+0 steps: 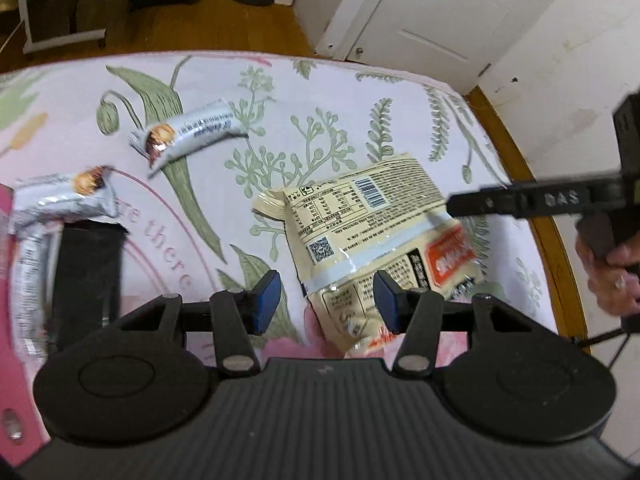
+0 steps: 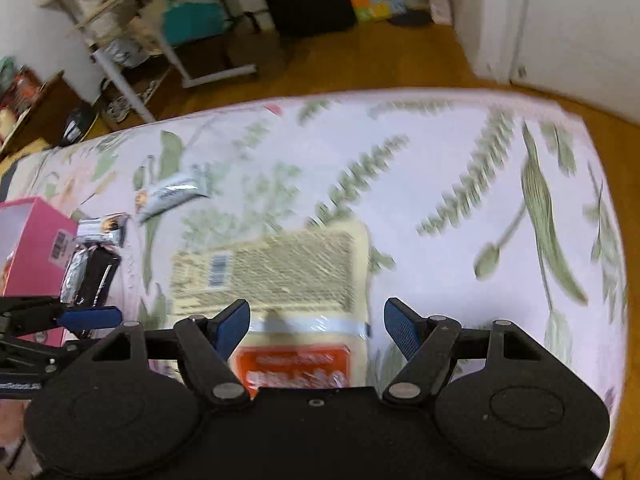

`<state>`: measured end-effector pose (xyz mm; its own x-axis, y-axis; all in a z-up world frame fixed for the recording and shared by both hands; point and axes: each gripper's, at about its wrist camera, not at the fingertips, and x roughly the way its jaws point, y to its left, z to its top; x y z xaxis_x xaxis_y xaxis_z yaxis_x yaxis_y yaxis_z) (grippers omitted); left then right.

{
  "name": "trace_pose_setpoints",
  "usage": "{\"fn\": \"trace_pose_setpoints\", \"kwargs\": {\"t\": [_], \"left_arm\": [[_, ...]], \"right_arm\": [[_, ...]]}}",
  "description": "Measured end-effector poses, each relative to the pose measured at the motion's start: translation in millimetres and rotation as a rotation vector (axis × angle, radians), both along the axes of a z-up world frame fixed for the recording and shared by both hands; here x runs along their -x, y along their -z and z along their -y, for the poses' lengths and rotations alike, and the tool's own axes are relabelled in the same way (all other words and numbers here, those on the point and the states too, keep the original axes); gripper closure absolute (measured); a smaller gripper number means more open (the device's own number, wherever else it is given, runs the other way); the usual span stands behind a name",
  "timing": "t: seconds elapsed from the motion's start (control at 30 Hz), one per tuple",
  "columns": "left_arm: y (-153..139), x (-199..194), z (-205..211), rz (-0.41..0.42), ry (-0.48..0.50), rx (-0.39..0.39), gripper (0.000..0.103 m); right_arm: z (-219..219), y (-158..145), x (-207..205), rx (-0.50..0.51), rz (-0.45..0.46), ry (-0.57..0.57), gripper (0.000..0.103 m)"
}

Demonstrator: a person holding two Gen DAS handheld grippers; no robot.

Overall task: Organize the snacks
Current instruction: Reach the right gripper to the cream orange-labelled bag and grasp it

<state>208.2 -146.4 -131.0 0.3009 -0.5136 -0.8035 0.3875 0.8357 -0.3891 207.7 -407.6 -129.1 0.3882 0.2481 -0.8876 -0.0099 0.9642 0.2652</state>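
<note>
The cream snack pouch (image 1: pixel 372 232) lay flat on the floral bench (image 1: pixel 280 92), printed back up, its orange label end toward you, and you had both tools crowding over it at once. Your left gripper (image 1: pixel 326 298) stood with its fingers partly open and empty, the pouch's near corner showing in the gap between the blue pads but not pinched. Your right gripper (image 2: pixel 316 326) stood wider, its fingers also holding nothing, the pouch's clear seam band lying below and between them. That was the first worry: two sets of fingers coming down on one thin, slippery film bag, and in the left view the right tool's black arm (image 1: pixel 532 200) already crossed the pouch's far edge, so a knock between tools looked quite possible. The second: the bag lay flat against the cloth, so a closing pinch could easily have grabbed the cloth with it, or skated off the foil and shoved the pouch away. Squeeze the middle too hard and whatever was inside might have been crushed. Further left, one silver bar wrapper (image 1: pixel 188 132) lay loose on the cloth, and two more (image 1: pixel 60 200) sat at the black holder (image 1: pixel 88 276) beside the pink box (image 2: pixel 36 240); a wide swing toward that side could have tipped them out. The right view was smeared with motion, so you were judging the pouch's edge half blind.
</note>
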Motion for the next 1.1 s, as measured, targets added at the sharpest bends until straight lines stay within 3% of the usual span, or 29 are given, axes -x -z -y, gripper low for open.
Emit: {"fn": "trace_pose_setpoints", "kwargs": {"t": [0.13, 0.27, 0.5, 0.63, 0.8, 1.1], "left_arm": [[15.3, -8.0, 7.4, -0.018, -0.042, 0.004, 0.050], [22.7, -10.9, 9.5, -0.034, -0.066, 0.041, 0.047], [34.1, -13.5, 20.2, -0.063, -0.065, 0.035, 0.042], [40.2, -14.7, 26.7, -0.086, -0.042, 0.069, 0.045], [35.8, -10.7, 32.8, -0.068, -0.011, 0.068, 0.051], [20.1, 13.8, 23.8, -0.116, 0.025, 0.020, 0.051]], "right_arm": [[15.7, 19.6, 2.9, -0.129, -0.041, 0.048, 0.025], [14.9, 27.7, 1.5, -0.166, -0.070, 0.059, 0.025], [7.1, 38.3, -8.1, -0.171, -0.111, 0.018, 0.023], [1.2, 41.2, -12.0, -0.168, -0.118, -0.017, 0.022], [-10.0, 36.9, -12.6, -0.146, -0.144, -0.064, 0.036], [-40.1, 21.3, 6.0, -0.066, -0.217, -0.079, 0.033]]}}
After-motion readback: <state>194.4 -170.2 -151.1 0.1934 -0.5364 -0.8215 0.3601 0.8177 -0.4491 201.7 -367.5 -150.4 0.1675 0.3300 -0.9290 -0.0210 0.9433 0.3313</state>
